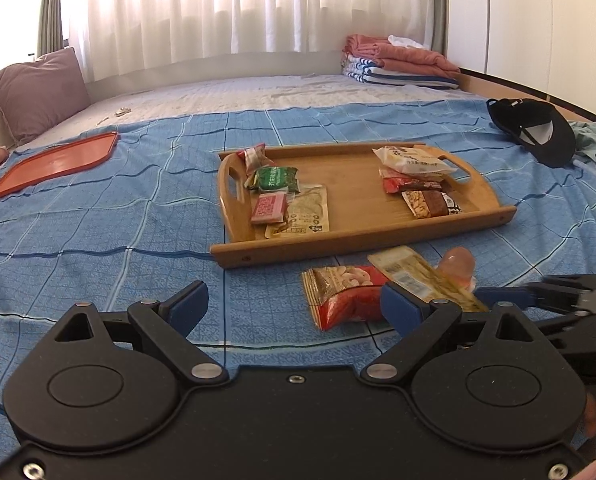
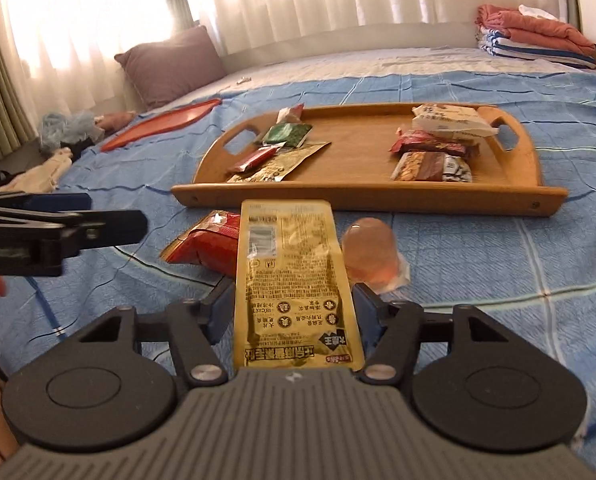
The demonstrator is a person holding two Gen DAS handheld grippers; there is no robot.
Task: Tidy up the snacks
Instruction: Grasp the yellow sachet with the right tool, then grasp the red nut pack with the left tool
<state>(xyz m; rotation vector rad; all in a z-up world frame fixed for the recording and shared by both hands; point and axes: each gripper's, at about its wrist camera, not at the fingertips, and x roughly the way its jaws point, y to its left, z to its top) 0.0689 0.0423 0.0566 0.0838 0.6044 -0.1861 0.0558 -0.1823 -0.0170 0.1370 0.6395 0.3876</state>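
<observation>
Right gripper [image 2: 294,312] has its blue pads pressed on both long edges of the gold pouch [image 2: 294,280], so I read that as a grip. The pouch's long axis runs straight ahead along the fingers, far end aimed at the near rail of the wooden tray [image 2: 370,196]. The tray lies dead ahead, just past the pouch tip, with bare floor in the middle between the two snack piles. Left gripper [image 1: 294,304] is wide open, empty, low over the blue bedsheet [image 1: 98,240], with the red snack bag [image 1: 344,296] just beside its right finger. The pink jelly cup [image 2: 372,254] sits near the pouch's right edge. My call: carry the pouch forward over the rail, right hand only.
</observation>
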